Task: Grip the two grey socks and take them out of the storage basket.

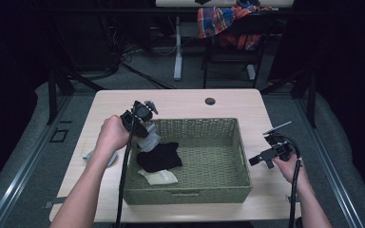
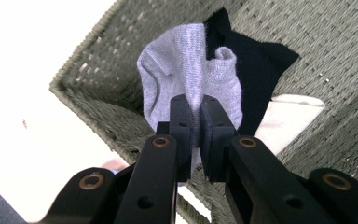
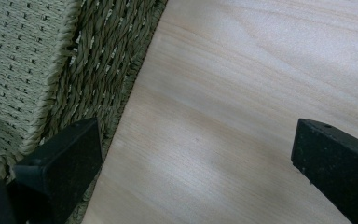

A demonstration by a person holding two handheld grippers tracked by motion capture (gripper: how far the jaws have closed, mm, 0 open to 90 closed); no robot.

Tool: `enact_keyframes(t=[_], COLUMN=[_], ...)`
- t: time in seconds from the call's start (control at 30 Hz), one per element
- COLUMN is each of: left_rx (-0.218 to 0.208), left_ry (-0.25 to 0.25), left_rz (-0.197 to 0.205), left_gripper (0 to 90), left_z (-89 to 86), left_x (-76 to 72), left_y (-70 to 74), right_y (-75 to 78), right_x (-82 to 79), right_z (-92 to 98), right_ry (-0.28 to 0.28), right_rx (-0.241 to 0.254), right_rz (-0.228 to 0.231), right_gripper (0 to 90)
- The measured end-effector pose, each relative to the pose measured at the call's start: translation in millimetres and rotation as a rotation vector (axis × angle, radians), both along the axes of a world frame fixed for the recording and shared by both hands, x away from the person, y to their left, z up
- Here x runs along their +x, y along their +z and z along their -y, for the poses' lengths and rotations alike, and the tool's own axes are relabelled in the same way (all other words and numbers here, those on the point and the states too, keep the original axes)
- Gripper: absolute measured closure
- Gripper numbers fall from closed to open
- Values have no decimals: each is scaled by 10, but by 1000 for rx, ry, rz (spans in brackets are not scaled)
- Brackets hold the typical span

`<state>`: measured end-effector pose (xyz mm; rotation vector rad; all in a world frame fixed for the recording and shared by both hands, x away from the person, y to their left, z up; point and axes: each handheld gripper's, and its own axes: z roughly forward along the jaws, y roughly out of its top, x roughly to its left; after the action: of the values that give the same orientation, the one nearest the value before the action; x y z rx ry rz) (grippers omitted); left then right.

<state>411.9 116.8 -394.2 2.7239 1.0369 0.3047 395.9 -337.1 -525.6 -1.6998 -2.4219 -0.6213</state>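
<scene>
Left gripper (image 2: 195, 116) pinching grey sock (image 2: 186, 79) above woven basket (image 1: 240, 142).

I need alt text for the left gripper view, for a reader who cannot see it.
The left gripper pinches a grey sock between its two black jaws, above the corner of a woven basket. A black cloth and a white cloth lie inside.

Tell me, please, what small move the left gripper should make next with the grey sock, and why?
Probably carry it left, past the basket rim. The left gripper is shut on the grey sock, which hangs above the black sock, and another grey piece lies on the table there.
</scene>
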Motion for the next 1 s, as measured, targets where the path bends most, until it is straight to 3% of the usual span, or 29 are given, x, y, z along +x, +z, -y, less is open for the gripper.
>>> enact_keyframes(t=[0.07, 0.13, 0.23, 0.67, 1.0], left_rx=[-1, 3, 8, 14, 16], left_ry=[1, 0, -5, 6, 43], left_rz=[8, 13, 19, 63, 84], left_gripper=[851, 852, 851, 851, 851], left_z=[-1, 1, 6, -24, -193], left_x=[9, 15, 22, 58, 61], left_y=[61, 106, 172, 434, 563], right_y=[-12, 9, -3, -1, 1], right_x=[-8, 7, -2, 0, 0], right_z=[-9, 9, -2, -1, -2], right_ry=[-21, 14, -6, -3, 2], right_rx=[13, -7, 4, 2, -1], right_rz=[11, -5, 3, 1, -2], right_gripper=[15, 15, 15, 15, 15])
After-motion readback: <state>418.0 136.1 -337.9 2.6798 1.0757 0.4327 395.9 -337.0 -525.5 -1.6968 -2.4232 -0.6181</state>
